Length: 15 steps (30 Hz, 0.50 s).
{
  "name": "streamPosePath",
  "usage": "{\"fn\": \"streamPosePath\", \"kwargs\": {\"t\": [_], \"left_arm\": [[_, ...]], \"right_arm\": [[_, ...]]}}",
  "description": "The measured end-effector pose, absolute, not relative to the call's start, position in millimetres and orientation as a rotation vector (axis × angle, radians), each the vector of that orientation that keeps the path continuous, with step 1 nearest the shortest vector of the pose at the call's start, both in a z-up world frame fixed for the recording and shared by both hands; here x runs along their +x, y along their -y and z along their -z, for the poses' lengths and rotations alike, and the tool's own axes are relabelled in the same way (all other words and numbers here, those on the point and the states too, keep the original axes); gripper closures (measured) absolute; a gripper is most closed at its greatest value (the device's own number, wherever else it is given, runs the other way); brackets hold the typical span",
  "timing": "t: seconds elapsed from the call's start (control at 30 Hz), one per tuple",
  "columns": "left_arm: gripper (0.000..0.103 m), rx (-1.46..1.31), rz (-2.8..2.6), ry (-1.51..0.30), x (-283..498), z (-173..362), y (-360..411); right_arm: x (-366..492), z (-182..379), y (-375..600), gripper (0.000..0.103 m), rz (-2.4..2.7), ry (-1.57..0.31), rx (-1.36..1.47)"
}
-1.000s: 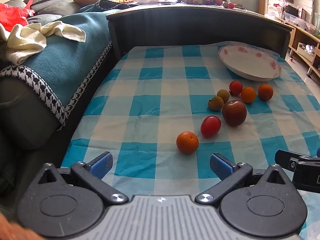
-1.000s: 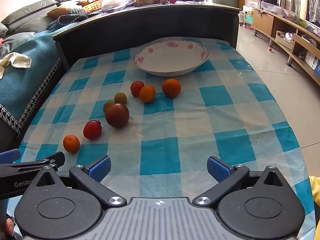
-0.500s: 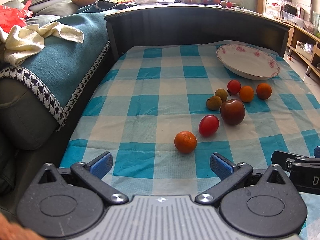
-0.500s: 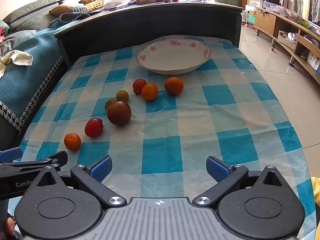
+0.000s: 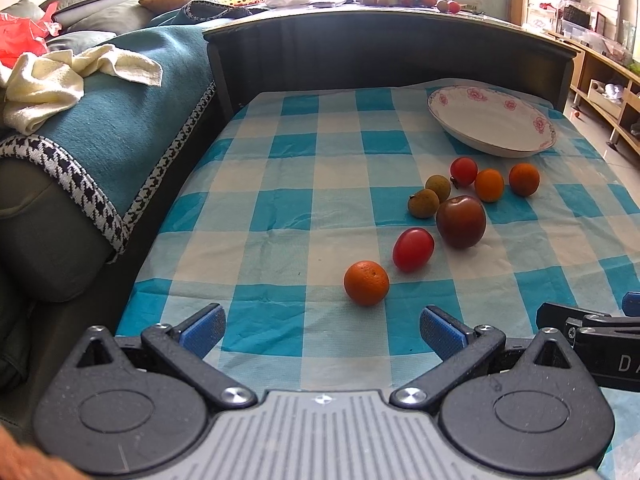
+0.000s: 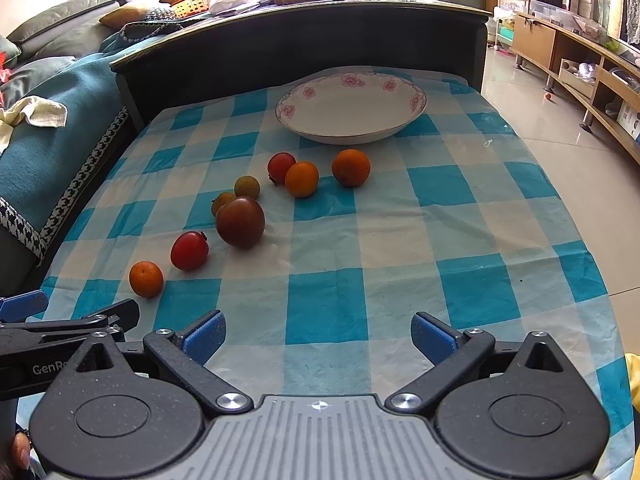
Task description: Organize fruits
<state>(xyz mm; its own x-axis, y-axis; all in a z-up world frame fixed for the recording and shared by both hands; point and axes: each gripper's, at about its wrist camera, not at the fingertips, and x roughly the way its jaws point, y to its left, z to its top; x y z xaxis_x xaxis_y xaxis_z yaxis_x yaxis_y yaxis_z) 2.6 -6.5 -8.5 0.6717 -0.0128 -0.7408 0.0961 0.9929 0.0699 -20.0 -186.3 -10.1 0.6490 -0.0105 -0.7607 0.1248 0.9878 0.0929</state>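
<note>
- Our left gripper (image 5: 320,330) hangs with its blue pads spread wide and nothing between them, low over the near edge of the checked cloth (image 5: 304,184); we judge this a ready stance for a first pick.
- Our right gripper (image 6: 318,334) is likewise gaping and empty, level with the left one, well short of the plate (image 6: 351,106).
- The nearest orange (image 5: 366,283) lies just ahead of the left pads, the fruit farthest from the plate, so we take it as the likely first target.
- Next towards the plate sit a red tomato (image 5: 413,249), then a dark plum (image 5: 461,221) with two small brownish fruits (image 5: 430,196) touching or nearly touching it.
- Closest to the plate, a small red tomato (image 5: 464,171) and two more oranges (image 5: 506,182) form a loose row.
- The plate stands empty at the far end of the cloth, so all eight fruits remain to be gathered, presumably into it.
</note>
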Motion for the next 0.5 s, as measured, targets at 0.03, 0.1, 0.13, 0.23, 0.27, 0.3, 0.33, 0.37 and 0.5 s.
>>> {"fn": "streamPosePath", "kwargs": {"t": [0.03, 0.1, 0.13, 0.23, 0.27, 0.3, 0.33, 0.37, 0.5], "left_arm": [[0.0, 0.106, 0.061, -0.832, 2.6, 8.6, 6.7], [0.0, 0.106, 0.063, -0.833, 2.7, 8.7, 6.9], [0.0, 0.107, 0.064, -0.833, 3.0, 9.2, 7.8], [0.0, 0.111, 0.066, -0.834, 2.9, 10.1, 9.1], [0.0, 0.111, 0.068, -0.833, 2.5, 9.8, 8.7], [0.0, 0.111, 0.067, -0.833, 2.5, 9.8, 8.8], [0.0, 0.111, 0.067, -0.833, 2.5, 9.9, 8.8], [0.0, 0.111, 0.068, -0.833, 2.6, 9.7, 8.7], [0.0, 0.111, 0.068, -0.833, 2.6, 9.8, 8.9]], "right_arm": [[-20.0, 10.2, 186.3, 0.009, 0.076, -0.863, 0.142], [-19.8, 10.6, 186.2, 0.01, 0.075, -0.865, 0.142], [-19.7, 10.8, 186.2, 0.01, 0.075, -0.865, 0.141], [-19.5, 11.1, 186.3, 0.01, 0.074, -0.866, 0.142], [-19.4, 11.1, 186.3, 0.01, 0.073, -0.866, 0.141], [-19.4, 11.0, 186.3, 0.01, 0.073, -0.866, 0.141], [-19.6, 11.1, 186.1, 0.01, 0.073, -0.866, 0.141], [-19.4, 11.1, 185.9, 0.01, 0.073, -0.867, 0.141], [-19.3, 10.9, 185.7, 0.01, 0.074, -0.867, 0.142]]}}
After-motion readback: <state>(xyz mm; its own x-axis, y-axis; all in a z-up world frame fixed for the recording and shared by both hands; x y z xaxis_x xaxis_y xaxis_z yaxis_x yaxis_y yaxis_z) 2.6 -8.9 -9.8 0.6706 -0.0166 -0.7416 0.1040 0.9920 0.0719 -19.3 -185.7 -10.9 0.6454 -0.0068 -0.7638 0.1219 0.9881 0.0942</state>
